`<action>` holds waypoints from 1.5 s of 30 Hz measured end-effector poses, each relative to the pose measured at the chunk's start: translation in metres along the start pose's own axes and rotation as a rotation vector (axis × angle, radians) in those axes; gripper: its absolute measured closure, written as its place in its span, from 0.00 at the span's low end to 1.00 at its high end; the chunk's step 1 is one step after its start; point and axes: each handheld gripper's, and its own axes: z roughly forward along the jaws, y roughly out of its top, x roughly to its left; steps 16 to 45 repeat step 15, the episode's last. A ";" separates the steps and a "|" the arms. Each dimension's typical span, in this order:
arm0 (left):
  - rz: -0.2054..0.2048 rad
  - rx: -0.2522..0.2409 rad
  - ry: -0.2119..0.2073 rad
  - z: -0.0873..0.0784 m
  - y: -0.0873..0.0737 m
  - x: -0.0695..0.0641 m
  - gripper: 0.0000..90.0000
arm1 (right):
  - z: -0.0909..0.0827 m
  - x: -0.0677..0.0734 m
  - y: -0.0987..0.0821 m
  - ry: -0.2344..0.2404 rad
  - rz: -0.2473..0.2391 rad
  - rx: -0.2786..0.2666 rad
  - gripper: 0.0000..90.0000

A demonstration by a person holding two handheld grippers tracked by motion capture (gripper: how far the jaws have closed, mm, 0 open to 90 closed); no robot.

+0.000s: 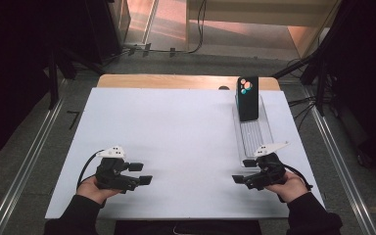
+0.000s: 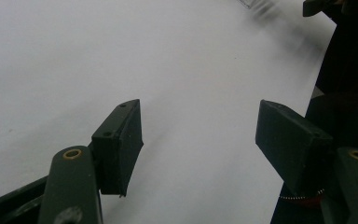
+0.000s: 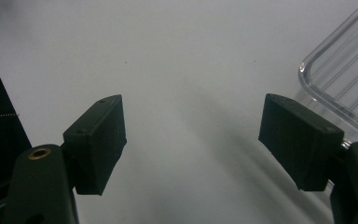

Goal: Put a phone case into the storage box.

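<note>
A dark phone (image 1: 247,98) with coloured dots on its back leans upright at the far end of a clear ribbed plastic tray (image 1: 253,137) on the right of the white table top (image 1: 176,142). My left gripper (image 1: 140,173) rests near the front left, jaws open and pointing right, nothing between them (image 2: 198,140). My right gripper (image 1: 243,171) sits at the front right just below the tray's near end, jaws open and pointing left, with bare table between them (image 3: 191,140). The tray's near corner (image 3: 340,74) lies beside the right jaw.
The white top covers a wooden table (image 1: 186,81). Metal rails (image 1: 29,161) run along both sides on the floor. Cables and dark stands (image 1: 313,68) stand at the back.
</note>
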 end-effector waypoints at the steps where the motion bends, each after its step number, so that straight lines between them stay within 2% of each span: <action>1: 0.000 0.001 0.002 0.000 0.000 0.000 0.35 | 0.000 0.000 0.000 0.001 -0.001 0.002 0.23; 15: -0.004 0.008 -0.009 0.002 -0.001 0.001 0.35 | 0.004 -0.002 -0.001 -0.006 -0.002 0.030 0.23; 45: -0.004 0.008 -0.009 0.002 -0.001 0.001 0.35 | 0.004 -0.002 -0.001 -0.006 -0.002 0.030 0.23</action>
